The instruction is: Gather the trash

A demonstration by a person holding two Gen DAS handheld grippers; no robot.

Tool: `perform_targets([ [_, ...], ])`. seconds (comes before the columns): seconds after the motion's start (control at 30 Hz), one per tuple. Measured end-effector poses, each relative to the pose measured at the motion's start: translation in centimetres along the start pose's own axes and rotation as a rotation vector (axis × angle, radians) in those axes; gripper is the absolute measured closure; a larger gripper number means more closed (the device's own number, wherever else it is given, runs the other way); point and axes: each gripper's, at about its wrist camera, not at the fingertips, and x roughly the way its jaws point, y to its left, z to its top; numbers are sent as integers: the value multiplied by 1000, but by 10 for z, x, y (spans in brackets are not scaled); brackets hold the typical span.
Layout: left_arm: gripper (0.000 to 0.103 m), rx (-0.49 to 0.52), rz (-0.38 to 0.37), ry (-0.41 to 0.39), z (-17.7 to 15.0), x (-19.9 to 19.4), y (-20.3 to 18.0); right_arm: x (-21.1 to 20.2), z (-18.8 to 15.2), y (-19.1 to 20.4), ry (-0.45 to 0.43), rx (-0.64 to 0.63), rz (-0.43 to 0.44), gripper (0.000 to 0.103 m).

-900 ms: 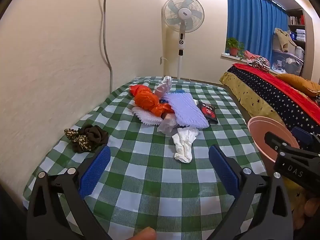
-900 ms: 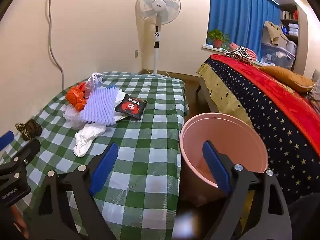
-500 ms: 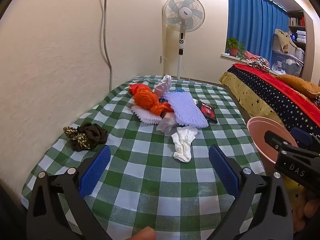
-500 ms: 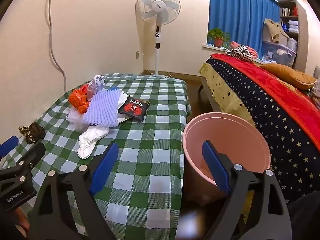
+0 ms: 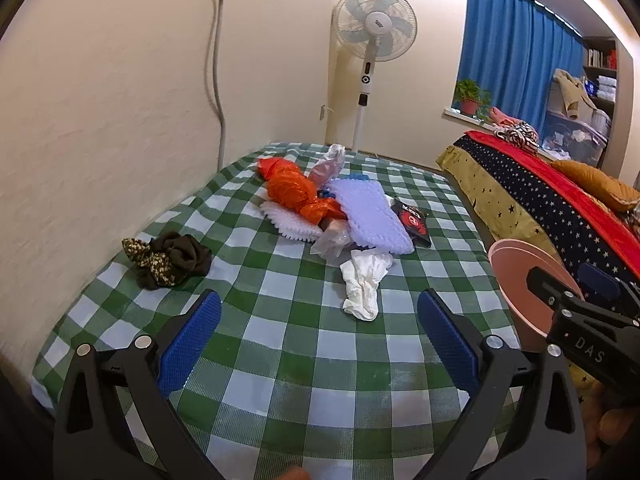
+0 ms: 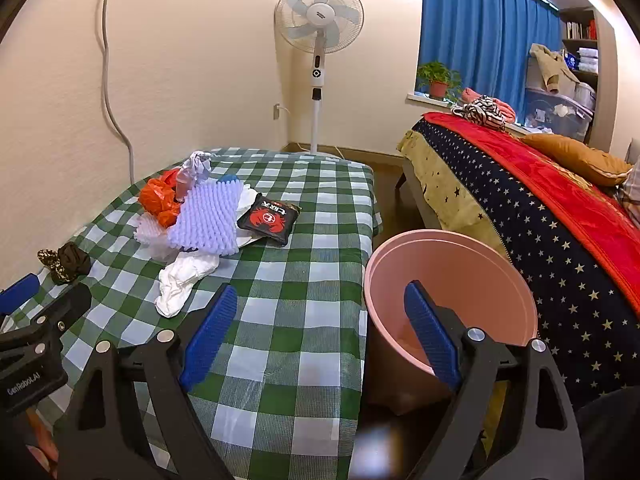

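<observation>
- 2 grippers hang above the near end of the checked table (image 5: 304, 364), and nothing has been picked up yet; I'd call this the approach before the first grab.
- Left wrist view: the left gripper (image 5: 318, 340) has its blue pads spread wide, with only tablecloth between them. The trash pile (image 5: 332, 208) lies mid-table: an orange bag (image 5: 290, 190), a lilac foam sheet (image 5: 370, 216), a clear plastic bag (image 5: 332, 240) and a black and red packet (image 5: 412, 218). A crumpled white tissue (image 5: 364, 284) lies nearest, just ahead of the pads. A dark cloth bundle (image 5: 170, 258) sits apart by the wall; whether it counts as trash I cannot tell.
- Right wrist view: the right gripper (image 6: 320, 332) is also well open and holds nothing. One pad is over the table edge, the other over the pink bin (image 6: 452, 276), which stands just beside the table and looks empty.
- Next move, as I judge it: ease 1 gripper forward and down over the tissue, close on it, then carry it across to the bin. It is soft and light, so the pinch must take in enough of it.
</observation>
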Motion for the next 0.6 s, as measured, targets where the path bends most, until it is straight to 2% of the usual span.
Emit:
perform_targets([
  [0.6,8,-10,0,4,0,-1,1,-1,2,1,-2,-1,5,19],
])
